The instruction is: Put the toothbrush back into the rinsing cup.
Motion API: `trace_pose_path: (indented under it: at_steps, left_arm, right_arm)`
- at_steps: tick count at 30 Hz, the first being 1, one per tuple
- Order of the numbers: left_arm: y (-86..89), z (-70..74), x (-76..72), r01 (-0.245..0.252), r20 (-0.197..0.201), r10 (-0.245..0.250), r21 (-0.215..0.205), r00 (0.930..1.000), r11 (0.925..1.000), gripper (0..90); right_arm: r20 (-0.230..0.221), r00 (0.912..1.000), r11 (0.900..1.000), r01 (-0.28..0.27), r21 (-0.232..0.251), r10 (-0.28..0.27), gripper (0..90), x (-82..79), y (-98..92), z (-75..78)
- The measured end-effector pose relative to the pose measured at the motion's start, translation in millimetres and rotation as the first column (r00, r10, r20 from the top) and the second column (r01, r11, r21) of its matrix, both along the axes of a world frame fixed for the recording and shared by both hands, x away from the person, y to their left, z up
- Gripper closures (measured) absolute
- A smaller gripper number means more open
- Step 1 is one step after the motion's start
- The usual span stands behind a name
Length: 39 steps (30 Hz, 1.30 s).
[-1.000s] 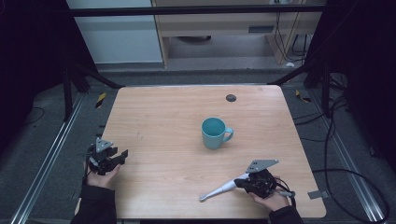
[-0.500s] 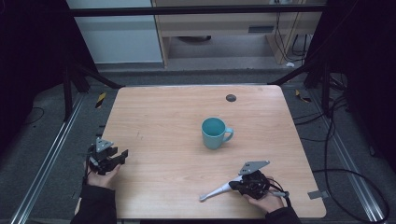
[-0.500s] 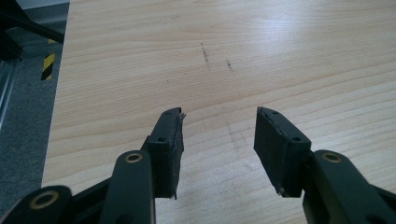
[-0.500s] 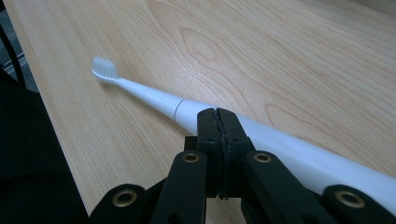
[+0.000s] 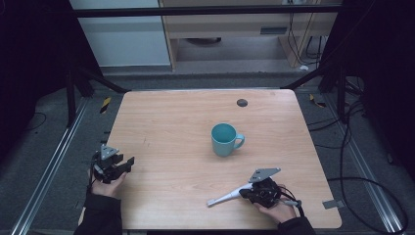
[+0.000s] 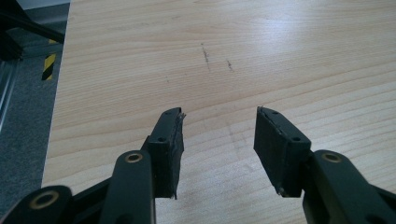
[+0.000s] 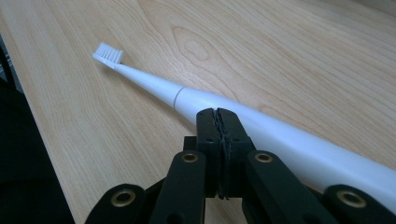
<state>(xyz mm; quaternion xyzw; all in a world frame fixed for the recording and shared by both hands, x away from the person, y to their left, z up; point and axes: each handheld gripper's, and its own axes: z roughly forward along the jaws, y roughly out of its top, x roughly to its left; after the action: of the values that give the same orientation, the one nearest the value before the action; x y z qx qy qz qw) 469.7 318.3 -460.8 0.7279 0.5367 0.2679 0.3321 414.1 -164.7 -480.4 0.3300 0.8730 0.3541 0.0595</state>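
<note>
1. Toothbrush point(image 5: 227, 197), high view: it lies flat on the surface point(image 5: 171, 122) near the front edge, bristle head toward the left, handle end at the right claw point(image 5: 247, 193). Compared with a second ago, the right hand has shifted only slightly and the brush lies where it did. The teal mug point(image 5: 224, 139) stands upright, well apart from the brush, toward the middle. The left claw point(image 5: 128, 162) rests at the left edge, as before.

2. Left claw view: we see the left claw point(image 6: 219, 114) released, its two pads standing apart with bare surface point(image 6: 280, 46) between them and nothing held.

3. Right claw view: the right claw point(image 7: 219, 116) is clenched, pad against pad, with nothing between them. The toothbrush point(image 7: 280, 137) runs slantwise just beyond the tips, the white bristles far up to the left. We cannot tell whether the tips touch the handle or hang just above it.

4. What this means, in our judgement: little has changed, so the brush is not yet gripped. The right claw would need to part its pads and straddle the handle before any lift toward the mug.
</note>
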Motion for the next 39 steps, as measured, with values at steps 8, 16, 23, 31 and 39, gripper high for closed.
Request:
trace_pose_path:
  at_steps: [8, 16, 23, 31, 39]
  left_arm:
    - [0.1, -0.1, 0.1, -0.002, 0.001, 0.002, 0.001, 1.0000, 1.0000, 51.8]
    - [-0.2, -0.2, 0.2, -0.001, 0.002, 0.001, 0.001, 1.0000, 1.0000, 51.8]
    - [-0.4, -1.0, 1.0, 0.001, 0.000, -0.001, 0.005, 1.0000, 1.0000, 51.9]
    - [-1.4, -1.6, 1.5, 0.003, -0.002, -0.003, 0.008, 1.0000, 1.0000, 52.1]
    - [-1.1, -1.3, 1.1, 0.004, -0.001, -0.004, 0.009, 1.0000, 1.0000, 52.1]
  right_arm:
    - [0.003, 0.9999, 1.000, 0.013, -0.003, -0.013, 88.3, 3.2, 1.3, -0.8]
    - [0.094, 0.9876, 0.991, 0.120, 0.065, -0.126, 88.9, 10.9, -18.1, 17.1]
    - [0.143, 0.9324, 0.943, 0.331, 0.031, -0.332, 88.9, 35.3, -49.8, 13.9]
    - [0.115, 0.9216, 0.927, 0.374, -0.011, -0.371, 89.3, 49.8, -58.5, 2.1]
    - [0.110, 0.9266, 0.931, 0.364, -0.026, -0.359, 89.5, 49.5, -57.4, 1.2]
